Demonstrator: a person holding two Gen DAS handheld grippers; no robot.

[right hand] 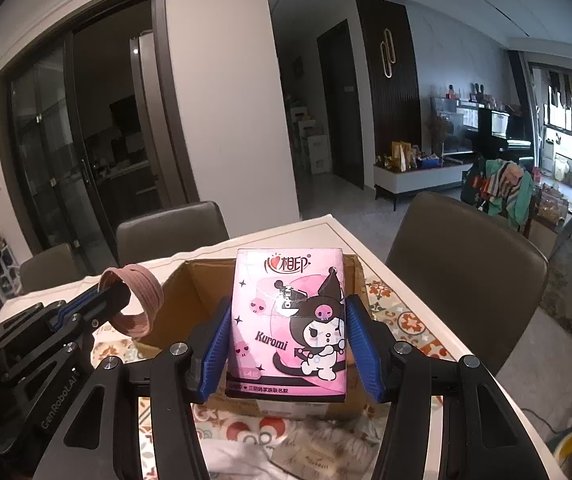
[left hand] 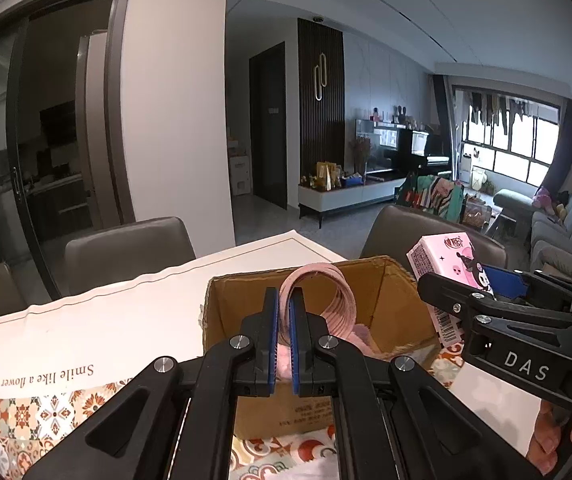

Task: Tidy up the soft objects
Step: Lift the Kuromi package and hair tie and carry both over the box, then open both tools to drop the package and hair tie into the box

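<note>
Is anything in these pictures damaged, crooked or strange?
Only small things. The cardboard box has a ragged, torn top rim, and the tablecloth lies wrinkled beside it. The left gripper grips the pink band and the right gripper the tissue pack, both above the box.

Your left wrist view sits close above the cardboard box (left hand: 386,300), looking along its fingers (left hand: 271,320) toward the living room. Your right wrist view faces likewise, just beside it. Both share the box (right hand: 189,292), desk (right hand: 350,228) and chairs (right hand: 462,248).
</note>
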